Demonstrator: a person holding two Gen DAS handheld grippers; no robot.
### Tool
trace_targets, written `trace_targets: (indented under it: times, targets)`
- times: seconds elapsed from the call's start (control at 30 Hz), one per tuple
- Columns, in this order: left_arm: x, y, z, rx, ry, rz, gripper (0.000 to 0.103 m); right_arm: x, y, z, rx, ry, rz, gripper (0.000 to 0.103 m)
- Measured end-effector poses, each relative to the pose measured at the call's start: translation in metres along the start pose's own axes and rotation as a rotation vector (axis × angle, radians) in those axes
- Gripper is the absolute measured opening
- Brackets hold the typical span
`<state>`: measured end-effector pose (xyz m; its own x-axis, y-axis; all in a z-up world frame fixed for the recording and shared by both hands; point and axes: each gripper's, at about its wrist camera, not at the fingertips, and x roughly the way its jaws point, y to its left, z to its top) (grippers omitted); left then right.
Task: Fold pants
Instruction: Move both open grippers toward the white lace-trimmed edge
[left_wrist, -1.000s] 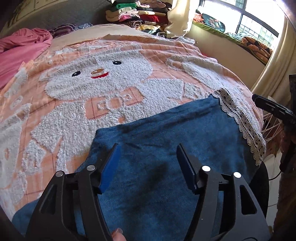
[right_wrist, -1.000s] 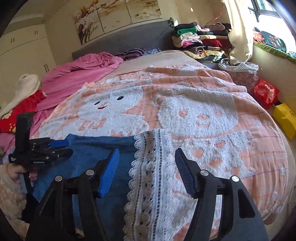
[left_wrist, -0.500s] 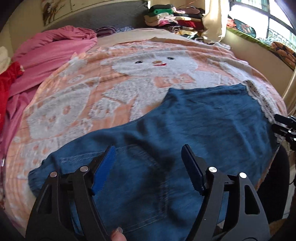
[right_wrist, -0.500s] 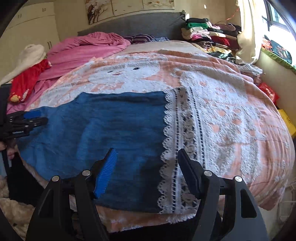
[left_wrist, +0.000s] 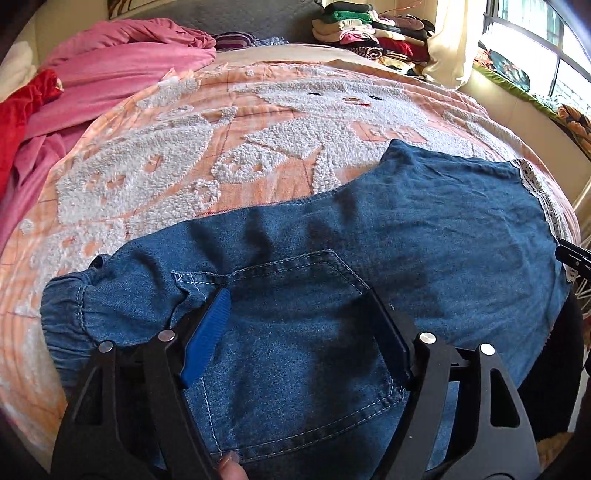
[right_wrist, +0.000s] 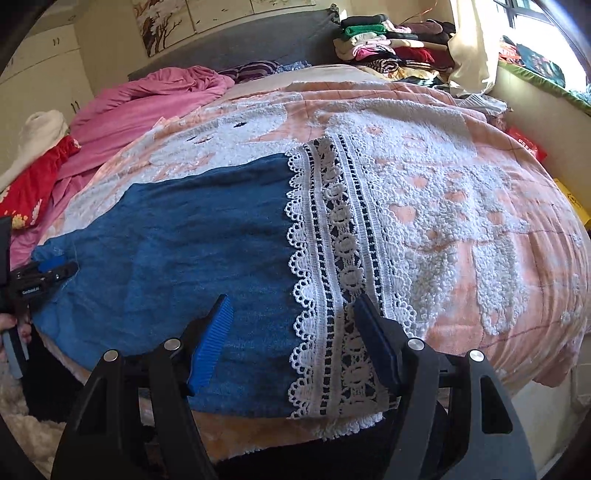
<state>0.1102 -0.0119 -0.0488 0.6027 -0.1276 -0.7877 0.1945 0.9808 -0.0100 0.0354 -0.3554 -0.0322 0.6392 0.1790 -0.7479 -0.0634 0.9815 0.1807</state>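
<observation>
Left wrist view, pants: We saw the denim pants (left_wrist: 332, 266) spread flat across the near edge of the bed (left_wrist: 155, 177), waist end to the left, back pocket (left_wrist: 295, 332) directly under our tool.
Left wrist view, gripper state: Our left hand-held gripper (left_wrist: 299, 328) stood apart over the pocket, pads clear of the cloth, nothing clamped.
Left wrist view, change: A second ago this view showed only the middle of the leg and the lace hem; now the elastic waistband (left_wrist: 70, 314) and the pocket filled it, and the jaws had spread wider.
Right wrist view, pants: We saw the lace hem (right_wrist: 343, 266) of the same pants lying flat on the bed, its lower end at the mattress edge.
Right wrist view, gripper state: Our right hand-held gripper (right_wrist: 295, 332) was apart, straddling the boundary of denim and lace, gripping nothing.
Right wrist view, change: Compared with a second earlier, the hem sat closer and lower in view, and the left tool had slid out toward the waist.
Risk, left: We judged that closing here could pinch only the pocket's top layer, so the waist would trail behind.
Risk, right: We judged the open lace could snag on a pad, or a shallow bite could slip and leave a crooked fold.
</observation>
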Motion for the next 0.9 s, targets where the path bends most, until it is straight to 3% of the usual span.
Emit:
trace_targets:
  times: [0.07, 0.13, 0.17, 0.33, 0.63, 0.7, 0.9]
  targets:
    - [-0.004, -0.002, 0.001, -0.003, -0.003, -0.006, 0.069, -0.001, 0.003, 0.001, 0.002, 0.002, -0.012, 0.069]
    - [-0.012, -0.004, 0.000, 0.014, 0.001, -0.015, 0.074, -0.008, 0.004, 0.003, 0.050, 0.003, 0.012, 0.082]
    - [-0.019, -0.007, -0.001, 0.031, -0.007, -0.024, 0.079, -0.013, 0.004, 0.003, 0.075, -0.005, 0.024, 0.083]
    - [-0.040, -0.015, -0.001, 0.046, -0.027, -0.065, 0.082, -0.039, 0.011, 0.002, 0.122, -0.054, 0.050, 0.083]
    - [-0.070, -0.028, 0.010, 0.046, -0.081, -0.141, 0.090, -0.071, 0.024, 0.007, 0.096, -0.104, 0.055, 0.084]
    - [-0.075, -0.032, 0.014, 0.046, -0.091, -0.153, 0.091, -0.077, 0.025, 0.008, 0.099, -0.117, 0.053, 0.094]
    - [-0.085, -0.050, 0.024, 0.079, -0.109, -0.185, 0.092, -0.098, 0.023, 0.007, 0.106, -0.168, 0.043, 0.094]
